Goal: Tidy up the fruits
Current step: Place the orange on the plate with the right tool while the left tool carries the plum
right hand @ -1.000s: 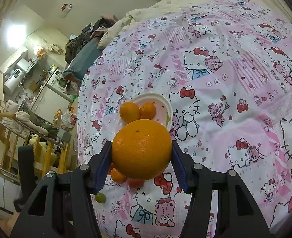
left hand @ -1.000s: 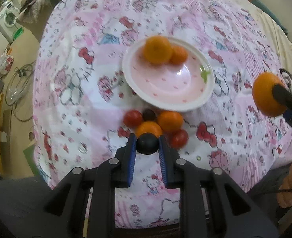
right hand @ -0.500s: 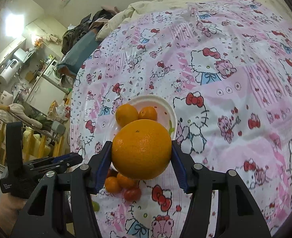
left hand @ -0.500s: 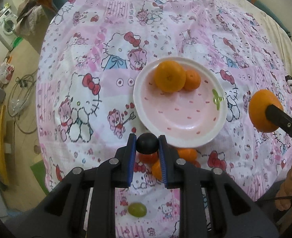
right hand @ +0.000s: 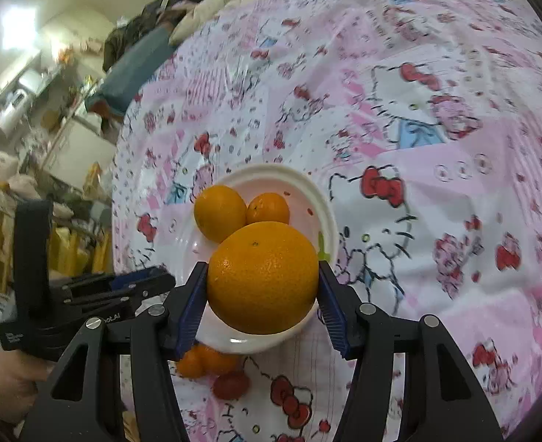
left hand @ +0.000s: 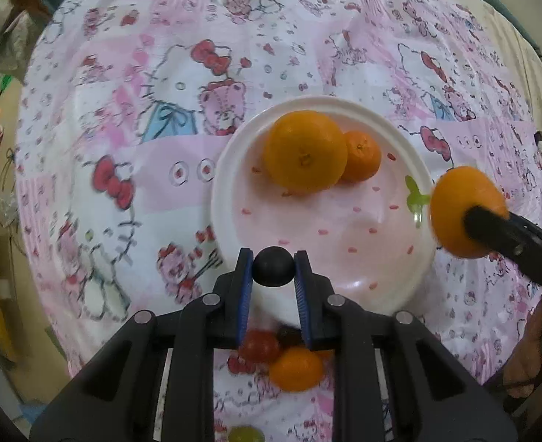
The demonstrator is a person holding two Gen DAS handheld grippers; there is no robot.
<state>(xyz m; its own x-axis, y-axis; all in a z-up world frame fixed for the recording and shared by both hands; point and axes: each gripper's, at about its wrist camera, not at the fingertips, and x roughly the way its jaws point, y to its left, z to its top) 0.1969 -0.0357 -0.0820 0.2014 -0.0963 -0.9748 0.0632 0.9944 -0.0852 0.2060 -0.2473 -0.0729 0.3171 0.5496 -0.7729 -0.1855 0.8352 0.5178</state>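
A white plate [left hand: 230, 169] with a pink inside lies on the Hello Kitty cloth and holds a big orange [left hand: 304, 151] and a small tangerine [left hand: 363, 154]. My left gripper [left hand: 273, 270] is shut on a small dark round fruit [left hand: 273, 267] over the plate's near rim. My right gripper [right hand: 262, 287] is shut on a large orange [right hand: 262, 276], held above the plate [right hand: 326, 213]; the same orange [left hand: 462, 202] shows at the right of the left wrist view. Loose tangerines [left hand: 296, 368] and red tomatoes [left hand: 259, 344] lie on the cloth just before the plate.
A green grape [left hand: 245, 434] lies near the cloth's near edge. The left gripper's body [right hand: 86, 294] sits left of the plate in the right wrist view. Room clutter and furniture [right hand: 31, 118] stand beyond the bed's left edge.
Both grippers have moved forward towards the plate. The left gripper now hangs over its near rim and the right orange is over its right side. The grips are unchanged.
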